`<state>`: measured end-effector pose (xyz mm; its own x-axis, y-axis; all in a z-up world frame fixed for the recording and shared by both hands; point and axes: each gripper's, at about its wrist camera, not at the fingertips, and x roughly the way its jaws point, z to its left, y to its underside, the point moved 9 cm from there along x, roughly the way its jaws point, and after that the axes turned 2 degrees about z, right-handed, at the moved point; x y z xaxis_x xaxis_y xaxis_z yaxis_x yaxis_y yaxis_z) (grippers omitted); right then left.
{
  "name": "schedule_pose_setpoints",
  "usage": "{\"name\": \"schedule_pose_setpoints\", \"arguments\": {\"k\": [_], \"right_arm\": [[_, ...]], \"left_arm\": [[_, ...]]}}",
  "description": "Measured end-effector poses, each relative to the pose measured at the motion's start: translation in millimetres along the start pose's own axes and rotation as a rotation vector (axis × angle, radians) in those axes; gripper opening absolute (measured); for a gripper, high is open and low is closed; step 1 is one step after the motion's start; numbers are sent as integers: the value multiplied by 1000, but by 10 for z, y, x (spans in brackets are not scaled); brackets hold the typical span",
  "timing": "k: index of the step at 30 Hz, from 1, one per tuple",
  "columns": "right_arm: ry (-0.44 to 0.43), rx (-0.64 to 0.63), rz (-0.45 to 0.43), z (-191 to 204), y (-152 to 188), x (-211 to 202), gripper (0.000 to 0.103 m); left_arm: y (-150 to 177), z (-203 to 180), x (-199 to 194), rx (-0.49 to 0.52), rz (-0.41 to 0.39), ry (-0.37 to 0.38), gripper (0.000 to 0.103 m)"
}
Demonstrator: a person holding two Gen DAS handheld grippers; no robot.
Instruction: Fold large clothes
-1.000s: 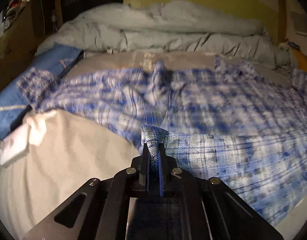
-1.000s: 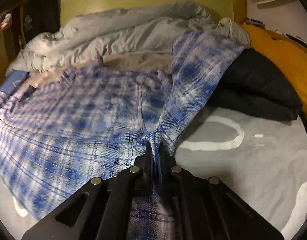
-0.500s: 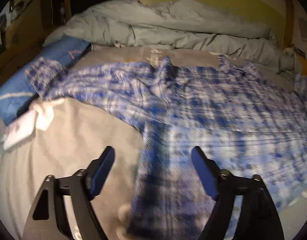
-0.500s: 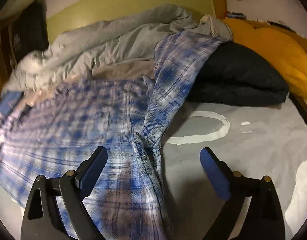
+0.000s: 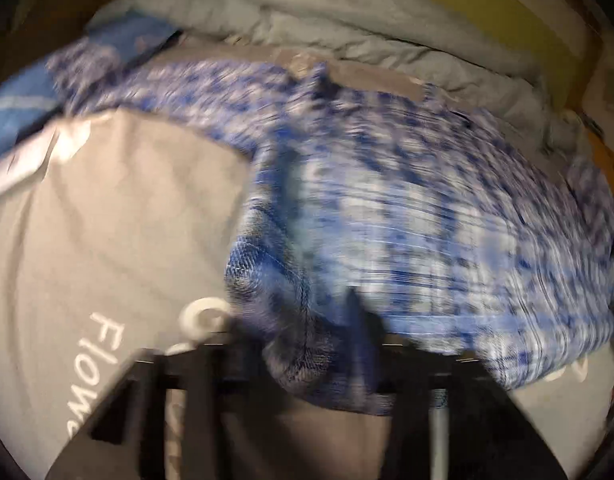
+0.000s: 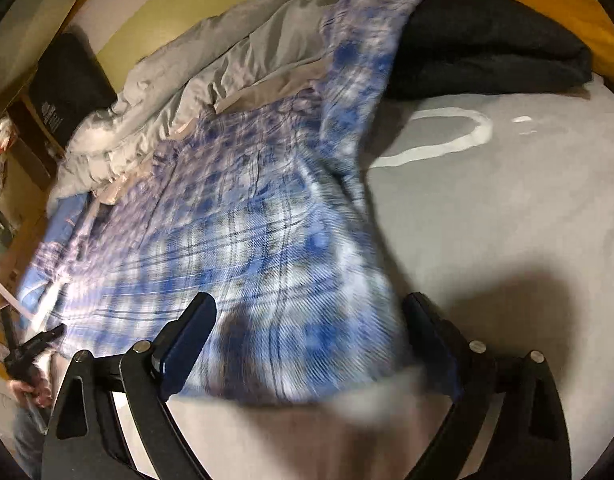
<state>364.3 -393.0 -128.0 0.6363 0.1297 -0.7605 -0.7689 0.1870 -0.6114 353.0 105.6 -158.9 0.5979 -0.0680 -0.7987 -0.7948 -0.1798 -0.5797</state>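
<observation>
Regripping the shirt [image 5: 387, 200] spread on the bed [image 5: 107, 220], the left gripper [image 5: 307, 356] is closing on its near hem while the right gripper [image 6: 307, 336] stands wide over the other corner, likely needing to pinch before folding.

Motion blur smears my left gripper [image 5: 307, 344], so I can't tell whether it pinches the shirt [image 5: 407, 208].

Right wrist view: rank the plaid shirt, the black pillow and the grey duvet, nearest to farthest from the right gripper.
1. Plaid shirt: its hem lies between the open right gripper fingers.
2. Black pillow: upper right, beyond the shirt.
3. Grey duvet: upper left, by the headboard; close to the pillow's range.
</observation>
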Motion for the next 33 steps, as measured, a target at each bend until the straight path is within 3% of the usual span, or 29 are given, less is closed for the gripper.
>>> {"name": "schedule_pose_setpoints", "arguments": {"k": [1,2,3,5,9,12,16,21,22,24,25,26,30,33], "right_arm": [[69,-57,-6,50,13,10,65],[77,-81,-22,110,11,-17,23],[36,-75,-34,167,13,-48,14],[47,-84,-63,170,15,-139,11],[61,-119,-124,224,-27,-542,10],[60,-125,-143,199,63,-858,10],[43,-117,-74,89,422,-990,12],[108,-143,-63,-14,615,-925,21],[120,-139,-83,-25,572,-963,24],[136,-139,-138,-55,495,-1091,35],[140,-135,-169,-65,447,-1159,49],[140,-132,-194,-75,420,-1216,61],[148,-106,-254,-83,322,-1382,77],[186,-95,-276,-60,255,-1430,89]], "left_arm": [[-8,-48,-12,14,-10,-4,9],[-18,-62,-57,22,-37,-41,8],[-31,-62,-106,26,-60,-56,8],[-54,-75,-293,25,-110,-74,7],[23,-15,-632,-58,-113,9,7],[298,42,-854,-69,-81,15,7],[642,71,-977,-65,-31,26,8],[614,50,-913,-12,-71,-44,13],[612,36,-943,7,-88,-67,17],[569,2,-987,59,-112,-147,34],[544,-5,-1019,75,-126,-173,54],[516,-3,-1047,78,-145,-176,64],[371,-114,-1265,98,-228,-150,67],[201,-271,-1443,117,-311,-139,85]]}}
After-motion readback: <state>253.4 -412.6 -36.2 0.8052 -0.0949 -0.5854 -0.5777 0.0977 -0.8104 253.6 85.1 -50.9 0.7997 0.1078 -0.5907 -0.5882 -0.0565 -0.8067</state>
